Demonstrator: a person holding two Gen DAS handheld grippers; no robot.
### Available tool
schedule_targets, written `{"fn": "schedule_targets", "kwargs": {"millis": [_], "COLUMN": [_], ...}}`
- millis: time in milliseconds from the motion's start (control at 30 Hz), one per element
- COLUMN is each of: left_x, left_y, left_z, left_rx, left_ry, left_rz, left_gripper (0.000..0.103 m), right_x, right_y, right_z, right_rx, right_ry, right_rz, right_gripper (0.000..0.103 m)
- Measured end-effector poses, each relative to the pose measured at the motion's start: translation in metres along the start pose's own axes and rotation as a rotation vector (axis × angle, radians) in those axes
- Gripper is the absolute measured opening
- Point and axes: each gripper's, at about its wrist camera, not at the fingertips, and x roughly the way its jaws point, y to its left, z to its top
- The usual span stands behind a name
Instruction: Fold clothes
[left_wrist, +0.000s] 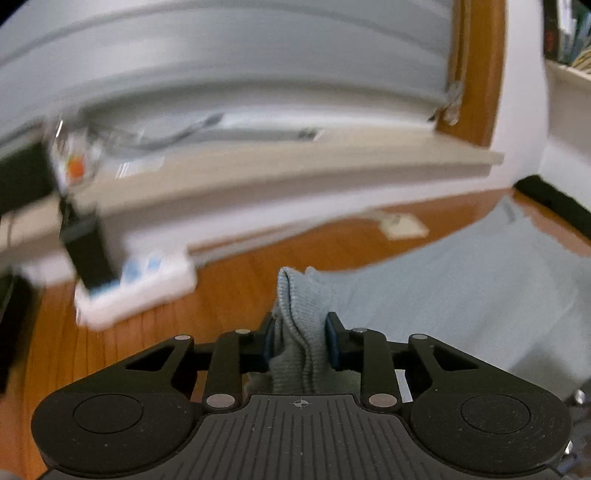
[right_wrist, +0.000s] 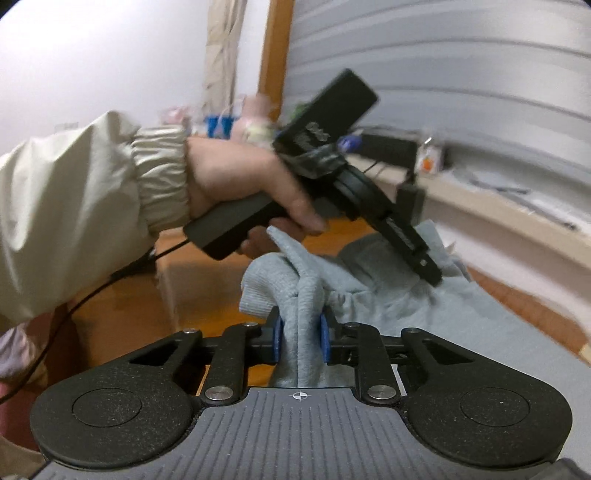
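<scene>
Left gripper (left_wrist: 300, 341): clenched on a bunched ribbed edge of the light blue knit garment (left_wrist: 461, 295), lifted above the wooden floor (left_wrist: 236, 291).
Right gripper (right_wrist: 300, 338): clamped on another fold of that garment.
Garment: hangs between both grippers, trailing right over the floor.
Left hand (right_wrist: 243, 184): cream sleeve (right_wrist: 74, 206), gripping its handle.

A grey ribbed wall panel (left_wrist: 258, 55) fills twelve o'clock. Below it runs a pale beige ledge (left_wrist: 295, 166), with the orange-brown wooden floor (left_wrist: 236, 280) towards six o'clock.
</scene>
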Motion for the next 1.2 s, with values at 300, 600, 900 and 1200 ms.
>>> {"fn": "schedule_targets", "kwargs": {"millis": [300,600,900,1200], "left_x": [0.015,0.101,0.2,0.2], "left_y": [-0.129,-0.296,-0.395,-0.34], "left_z": [0.103,0.179,0.169,0.147], "left_rx": [0.203,0.38,0.382,0.339], "left_ry": [-0.102,-0.087,0.013,0.013], "left_rz": [-0.127,-0.295,-0.353,-0.28], "left_gripper": [0.029,0.029,0.048,0.066], "right_x": [-0.103,-0.237,-0.307,-0.326], "right_y": [-0.049,-0.123,-0.181,-0.202], "right_z": [0.0,-0.045,-0.132,-0.173], "right_rx": [-0.012,0.083,0.357,0.511], "right_ry": [-0.123,-0.12,-0.008,0.029], "right_rz": [-0.23,-0.526,-0.717,-0.854], "right_gripper": [0.02,0.02,0.038,0.052]}}
